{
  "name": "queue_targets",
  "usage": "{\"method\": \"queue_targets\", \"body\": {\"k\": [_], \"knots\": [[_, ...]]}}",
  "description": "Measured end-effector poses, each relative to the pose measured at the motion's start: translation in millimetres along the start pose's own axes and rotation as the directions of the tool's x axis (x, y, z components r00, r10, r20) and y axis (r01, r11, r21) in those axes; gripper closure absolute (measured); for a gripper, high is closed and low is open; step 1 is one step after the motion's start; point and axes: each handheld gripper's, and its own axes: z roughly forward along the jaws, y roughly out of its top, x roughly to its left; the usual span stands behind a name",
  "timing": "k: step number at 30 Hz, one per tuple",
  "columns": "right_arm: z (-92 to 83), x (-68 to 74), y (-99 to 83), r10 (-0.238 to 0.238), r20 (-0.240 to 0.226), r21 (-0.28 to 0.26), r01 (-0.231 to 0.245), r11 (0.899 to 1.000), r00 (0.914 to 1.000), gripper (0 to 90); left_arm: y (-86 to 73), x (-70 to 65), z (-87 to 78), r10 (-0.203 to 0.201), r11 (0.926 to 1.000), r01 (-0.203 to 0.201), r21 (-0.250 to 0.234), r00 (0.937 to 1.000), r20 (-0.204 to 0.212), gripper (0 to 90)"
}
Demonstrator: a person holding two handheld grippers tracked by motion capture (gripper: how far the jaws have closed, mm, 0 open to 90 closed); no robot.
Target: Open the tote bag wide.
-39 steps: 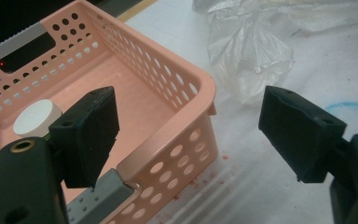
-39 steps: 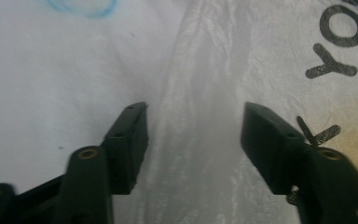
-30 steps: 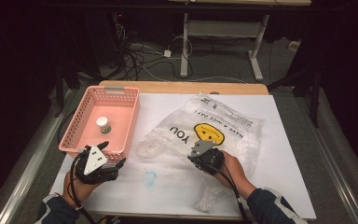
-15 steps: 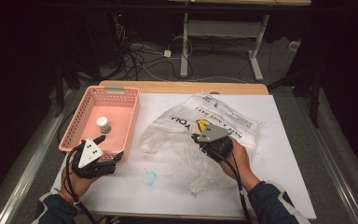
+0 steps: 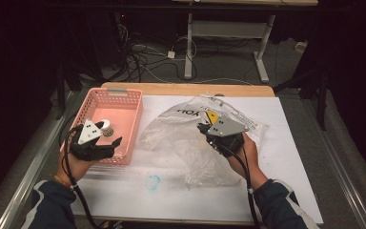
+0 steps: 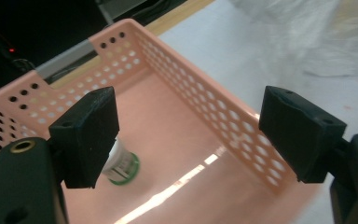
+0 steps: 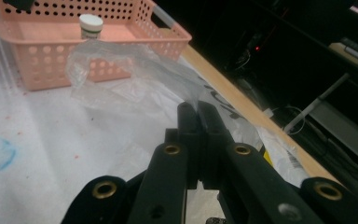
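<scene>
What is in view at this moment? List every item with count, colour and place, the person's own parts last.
basket: 1, pink, perforated, table's left side
small bottle: 1, white cap, green-edged label, upright inside the basket
plastic bag: 1, clear with black print and a yellow mark, mid-table
table cover: 1, white, with a blue smudge near the front
cables: several, on the floor beyond the table
left gripper: black, jaws apart over the basket
right gripper: black, jaws pinching the bag
</scene>
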Motion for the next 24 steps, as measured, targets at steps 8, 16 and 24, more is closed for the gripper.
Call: {"method": "queue_targets", "body": {"k": [8, 16, 24], "knots": [[9.1, 3.5, 2.2, -0.016, -0.014, 0.011, 0.017, 1.000, 0.9998, 90.0, 8.6, 31.6, 32.9, -0.055, 0.9955, 0.056, 0.076, 0.9982, -0.023, 19.5], [13.6, 4.5, -9.4, -0.015, -0.074, 0.036, 0.018, 0.999, 0.9972, 90.0, 3.9, 63.6, 63.9, -0.147, 0.9545, 0.161, 0.251, 0.9863, -0.074, 21.9], [15.8, 4.2, -13.2, -0.015, -0.082, 0.049, 0.019, 0.999, 0.9965, 90.0, -2.5, 78.3, 84.7, -0.200, 0.9011, 0.192, 0.389, 0.9796, -0.020, 34.9]]}}
